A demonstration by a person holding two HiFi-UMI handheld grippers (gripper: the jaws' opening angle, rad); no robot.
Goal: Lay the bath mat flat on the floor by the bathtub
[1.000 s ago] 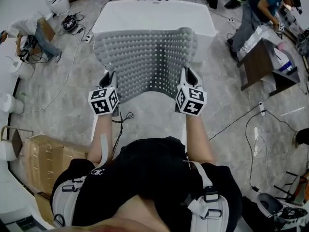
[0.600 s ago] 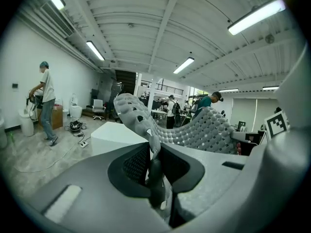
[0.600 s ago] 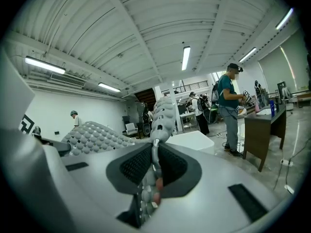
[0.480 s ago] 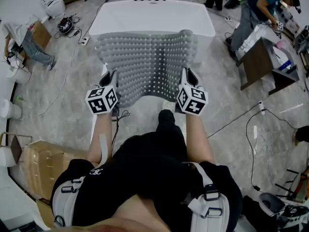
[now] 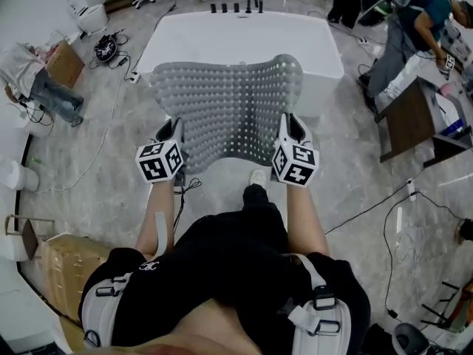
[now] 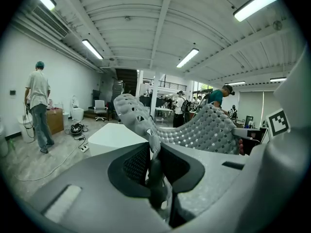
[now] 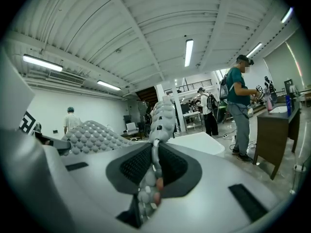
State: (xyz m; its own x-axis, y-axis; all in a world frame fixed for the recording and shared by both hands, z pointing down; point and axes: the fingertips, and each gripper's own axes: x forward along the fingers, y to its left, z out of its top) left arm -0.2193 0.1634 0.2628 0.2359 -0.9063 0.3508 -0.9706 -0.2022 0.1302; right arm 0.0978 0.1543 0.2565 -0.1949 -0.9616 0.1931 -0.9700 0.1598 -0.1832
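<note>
Pinches near corners of grey knobbed rubber bath mat in left gripper and right gripper, jaws clamped on it, spreading it wide, apparently to lower flat by white bathtub.

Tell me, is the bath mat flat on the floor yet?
No. The bath mat is held up spread, near corners clamped in the left gripper and right gripper.

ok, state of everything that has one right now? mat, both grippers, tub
mat: held up in the air, spread between both grippers, far edge curled up, not on the floor.
left gripper: shut on the mat's near left corner.
right gripper: shut on the mat's near right corner.
tub: standing beyond the mat; inside too washed out to tell.
</note>
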